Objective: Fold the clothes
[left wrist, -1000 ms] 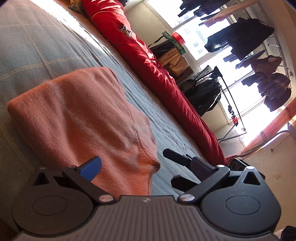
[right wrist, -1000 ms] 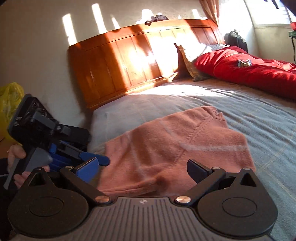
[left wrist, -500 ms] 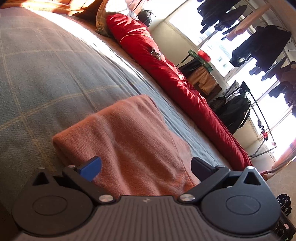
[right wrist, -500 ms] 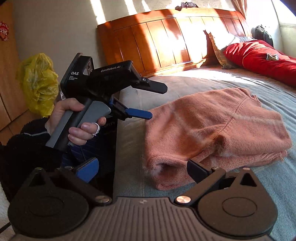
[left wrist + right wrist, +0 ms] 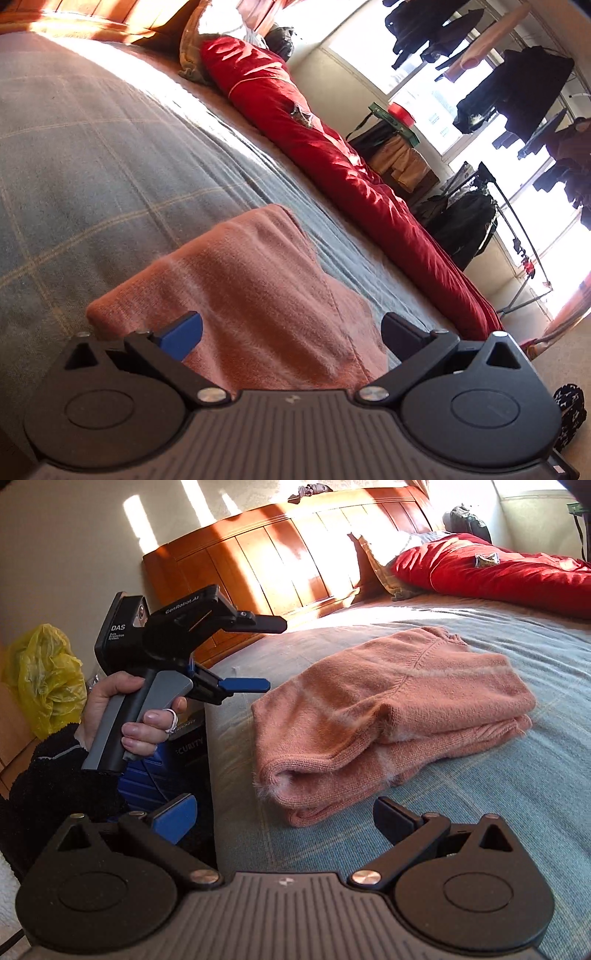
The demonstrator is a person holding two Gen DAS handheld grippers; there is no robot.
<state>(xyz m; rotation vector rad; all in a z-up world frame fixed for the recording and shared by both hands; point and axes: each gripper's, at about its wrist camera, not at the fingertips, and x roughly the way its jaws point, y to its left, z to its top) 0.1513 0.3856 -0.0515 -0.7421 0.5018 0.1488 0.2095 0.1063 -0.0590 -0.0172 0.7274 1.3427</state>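
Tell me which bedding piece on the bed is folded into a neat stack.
The salmon-pink sweater, folded double on the grey checked sheet. The red quilt lies bunched along the far edge instead.

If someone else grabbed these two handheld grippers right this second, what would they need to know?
Left gripper: open, empty, held in the air beside the bed, off the cloth.
Right gripper: open, empty, just short of the sweater's near edge.
Pink sweater: lies folded in a compact bundle on the grey checked bedspread, layers stacked, nothing gripping it.
Done: this sweater looks folded.
Left: perhaps tidy the fuzzy edges; no other loose garment shows on the bed, only a red duvet far side.
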